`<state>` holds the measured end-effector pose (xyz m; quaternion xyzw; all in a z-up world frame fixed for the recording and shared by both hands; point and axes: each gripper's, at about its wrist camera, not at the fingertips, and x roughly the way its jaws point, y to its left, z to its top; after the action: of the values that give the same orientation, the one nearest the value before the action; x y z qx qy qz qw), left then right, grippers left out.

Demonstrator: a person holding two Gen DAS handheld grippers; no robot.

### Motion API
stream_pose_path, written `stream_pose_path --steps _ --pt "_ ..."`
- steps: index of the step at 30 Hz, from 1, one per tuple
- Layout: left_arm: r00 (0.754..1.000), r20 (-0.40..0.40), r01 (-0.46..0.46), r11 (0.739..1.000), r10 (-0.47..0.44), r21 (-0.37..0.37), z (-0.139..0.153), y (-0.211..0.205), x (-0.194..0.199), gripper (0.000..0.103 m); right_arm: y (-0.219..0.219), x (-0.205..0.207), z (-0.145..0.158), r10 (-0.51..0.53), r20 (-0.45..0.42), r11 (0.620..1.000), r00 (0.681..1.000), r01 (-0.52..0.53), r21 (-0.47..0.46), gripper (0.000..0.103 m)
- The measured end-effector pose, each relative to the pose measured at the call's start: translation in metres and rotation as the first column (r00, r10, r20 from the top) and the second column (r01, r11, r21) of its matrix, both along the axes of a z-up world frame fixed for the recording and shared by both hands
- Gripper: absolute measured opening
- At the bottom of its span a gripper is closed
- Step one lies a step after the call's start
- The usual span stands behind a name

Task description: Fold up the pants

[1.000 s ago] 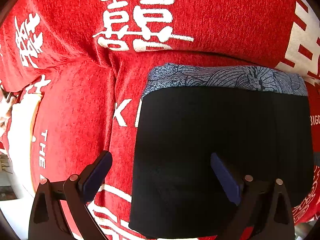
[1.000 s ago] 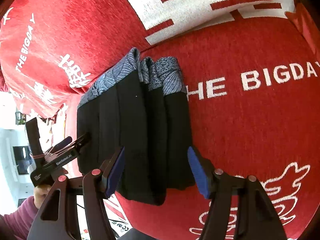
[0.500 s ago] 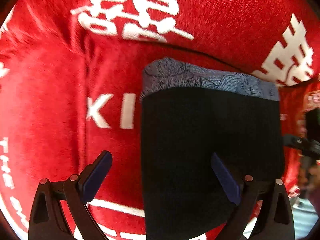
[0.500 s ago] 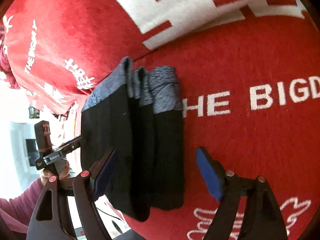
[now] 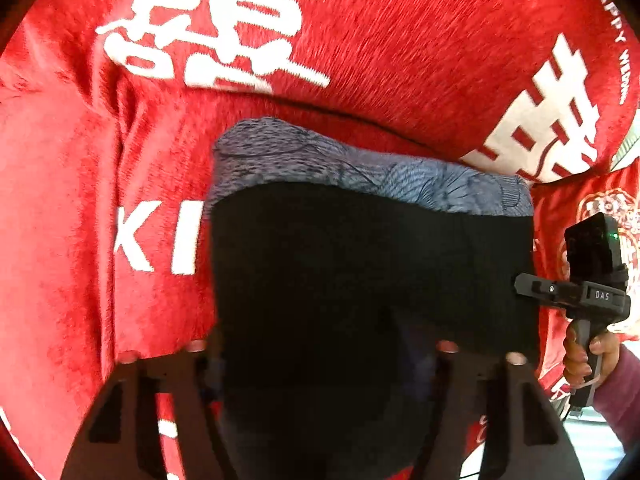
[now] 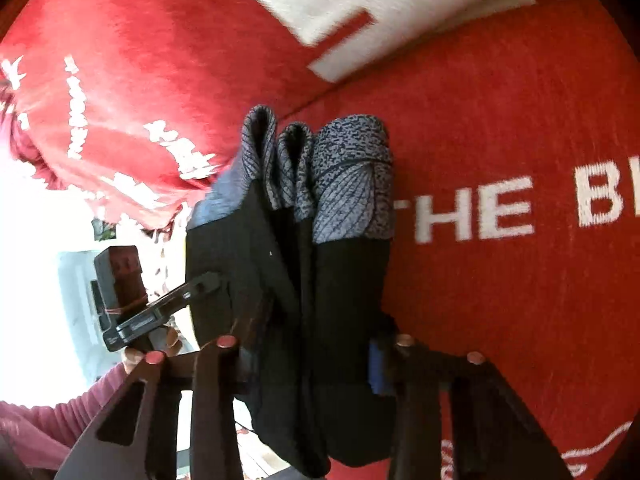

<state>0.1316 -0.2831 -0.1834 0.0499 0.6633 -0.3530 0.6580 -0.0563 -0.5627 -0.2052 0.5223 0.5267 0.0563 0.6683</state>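
Your right gripper [image 6: 308, 356] clenches the folded pants [image 6: 320, 280]; your left gripper [image 5: 320, 360], seemingly clamping too; next, set them down flat.

Folded pants [image 6: 320, 300] fill both jaw gaps, red blanket [image 6: 520, 300] bare rightward

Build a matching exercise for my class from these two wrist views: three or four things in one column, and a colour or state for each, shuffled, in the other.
Things
1. pants
2. waistband
3. blanket
4. right gripper

Descriptions
A. red with white lettering
B. grey-blue leaf print
C. black, folded into a stack
D. fingers on either side of the folded stack

Pairs: 1-C, 2-B, 3-A, 4-D
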Motion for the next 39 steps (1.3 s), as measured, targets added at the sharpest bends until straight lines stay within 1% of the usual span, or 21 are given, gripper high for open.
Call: stream_pose_path --steps 2,4,10,13,15,16,17,18,19,20,21,22,23,26,29,30,32,33,34,35,39 --pt "1.000 -0.001 0.000 1.000 0.000 -0.016 0.012 0.005 -0.003 0.054 0.004 0.000 0.010 0.000 0.018 1.000 1.000 0.000 0.005 0.037" --pt "1.000 0.011 0.018 1.000 -0.018 -0.011 0.025 0.011 -0.011 0.054 0.010 -0.003 0.019 -0.007 0.035 1.000 0.999 0.006 0.024 0.036" --pt "0.999 0.020 0.029 1.000 -0.029 -0.002 0.056 0.046 -0.037 0.054 0.042 -0.034 0.044 -0.028 0.065 0.994 0.997 0.021 0.106 0.036" --pt "0.999 0.022 0.034 0.999 -0.034 0.036 0.054 0.061 -0.053 0.054 0.062 -0.051 0.045 -0.027 0.064 0.991 0.998 0.019 0.129 0.036" --pt "0.999 0.020 0.032 0.996 -0.034 0.083 0.042 0.069 -0.061 0.059 0.076 -0.060 0.037 -0.024 0.035 0.991 0.999 0.019 0.136 0.036" --pt "0.999 0.030 0.034 0.992 -0.038 0.119 0.031 0.072 -0.066 0.062 0.081 -0.061 0.032 -0.017 0.015 0.992 1.000 0.015 0.129 0.037" --pt "0.998 0.044 0.028 0.987 -0.035 0.158 0.021 0.076 -0.070 0.071 0.090 -0.063 0.022 0.015 -0.028 0.995 0.999 -0.012 0.095 0.040" --pt "0.998 0.067 0.007 0.982 -0.020 0.187 0.011 0.081 -0.073 0.087 0.094 -0.065 0.015 0.040 -0.060 0.998 0.997 -0.037 0.058 0.042" --pt "0.994 0.105 -0.038 0.984 0.020 0.175 0.008 0.090 -0.074 0.093 0.100 -0.066 0.008 0.063 -0.091 0.998 0.994 -0.063 0.003 0.047" --pt "0.993 0.107 -0.060 0.983 0.042 0.173 0.008 0.100 -0.072 0.096 0.101 -0.068 0.006 0.059 -0.093 0.998 0.994 -0.061 -0.017 0.051" --pt "0.993 0.089 -0.092 0.983 0.078 0.161 0.005 0.104 -0.071 0.096 0.098 -0.072 0.004 0.037 -0.086 0.999 0.996 -0.039 -0.012 0.052" --pt "0.992 0.083 -0.107 0.982 0.094 0.159 0.004 0.106 -0.071 0.098 0.096 -0.075 0.002 0.020 -0.091 1.000 0.996 -0.021 0.000 0.053" --pt "0.990 0.091 -0.118 0.979 0.104 0.166 0.004 0.107 -0.072 0.103 0.095 -0.078 0.002 0.012 -0.093 1.000 0.996 -0.012 -0.003 0.057" --pt "0.988 0.121 -0.116 0.974 0.094 0.197 0.005 0.107 -0.076 0.103 0.096 -0.089 0.006 -0.014 -0.117 0.998 0.993 0.007 -0.061 0.066" --pt "0.983 0.174 -0.100 0.961 0.055 0.257 0.015 0.099 -0.080 0.103 0.102 -0.102 0.028 -0.063 -0.151 0.985 0.987 0.037 -0.171 0.068" --pt "0.975 0.220 -0.091 0.953 0.026 0.290 0.025 0.096 -0.085 0.103 0.101 -0.105 0.033 -0.079 -0.159 0.978 0.984 0.046 -0.202 0.069" --pt "0.963 0.269 -0.077 0.956 -0.002 0.283 0.042 0.093 -0.092 0.103 0.103 -0.114 0.045 -0.096 -0.174 0.965 0.980 0.048 -0.260 0.071" --pt "0.957 0.290 -0.072 0.957 -0.013 0.280 0.051 0.093 -0.097 0.103 0.107 -0.117 0.053 -0.096 -0.189 0.952 0.977 0.034 -0.303 0.073" --pt "0.952 0.306 -0.069 0.956 -0.022 0.284 0.060 0.094 -0.102 0.103 0.112 -0.117 0.060 -0.094 -0.205 0.941 0.974 0.020 -0.337 0.078" --pt "0.950 0.311 -0.070 0.955 -0.024 0.287 0.068 0.096 -0.108 0.103 0.119 -0.120 0.073 -0.099 -0.218 0.923 0.971 0.007 -0.385 0.080" --pt "0.948 0.317 -0.070 0.952 -0.030 0.299 0.095 0.101 -0.126 0.103 0.137 -0.126 0.109 -0.128 -0.216 0.886 0.968 0.014 -0.463 0.085"
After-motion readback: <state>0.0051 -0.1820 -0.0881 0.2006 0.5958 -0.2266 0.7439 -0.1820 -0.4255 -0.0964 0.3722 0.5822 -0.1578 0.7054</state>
